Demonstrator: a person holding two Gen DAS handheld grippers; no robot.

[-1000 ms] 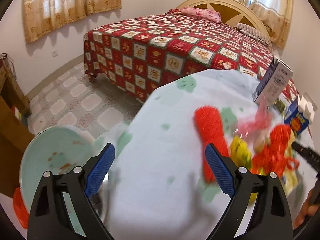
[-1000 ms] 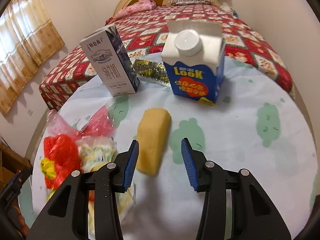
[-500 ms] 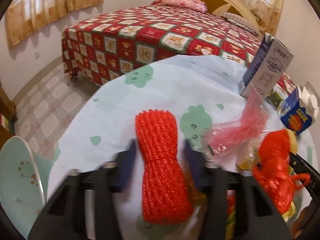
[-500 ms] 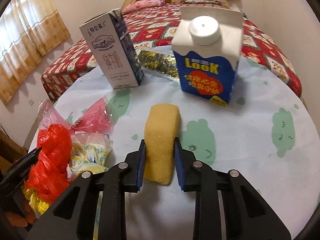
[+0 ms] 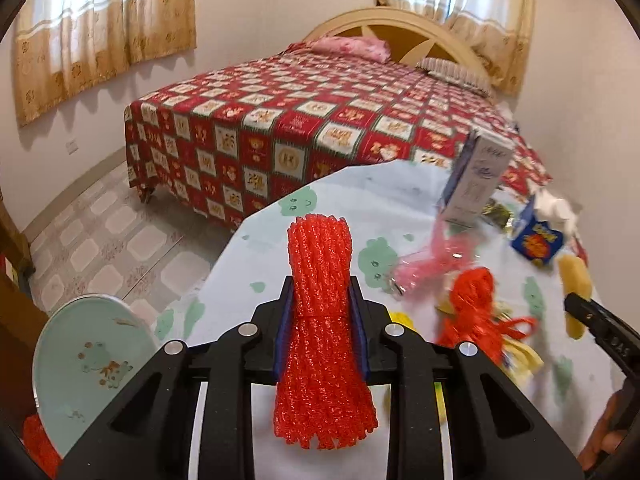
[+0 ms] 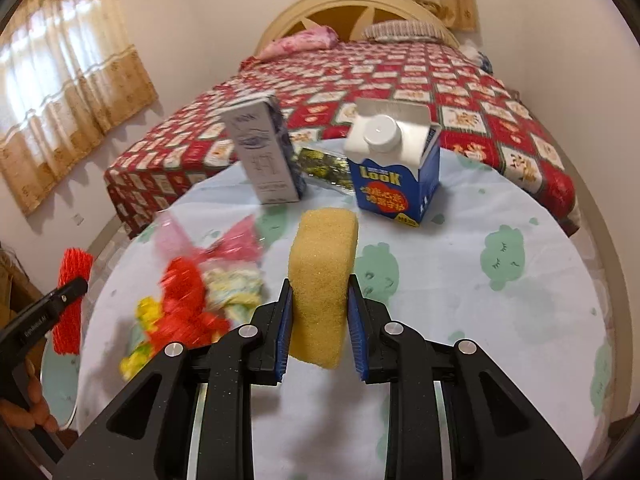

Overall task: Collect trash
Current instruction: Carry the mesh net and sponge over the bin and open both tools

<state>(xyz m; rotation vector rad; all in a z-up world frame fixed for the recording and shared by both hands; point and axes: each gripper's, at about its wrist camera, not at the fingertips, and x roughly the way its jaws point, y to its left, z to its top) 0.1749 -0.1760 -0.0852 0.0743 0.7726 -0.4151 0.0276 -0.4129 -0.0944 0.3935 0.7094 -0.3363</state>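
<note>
Two grabs done: left gripper [image 5: 320, 312] clamps red net [image 5: 322, 320], right gripper [image 6: 319, 312] clamps sponge [image 6: 322, 276]; next, carry to bin, likely 7 o'clock.

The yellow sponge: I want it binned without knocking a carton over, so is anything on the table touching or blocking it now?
Nothing visible does. The yellow sponge is clamped in the right gripper, with the blue carton and the white carton standing apart behind it. No bin shows in either view, so the path there cannot be judged.
</note>
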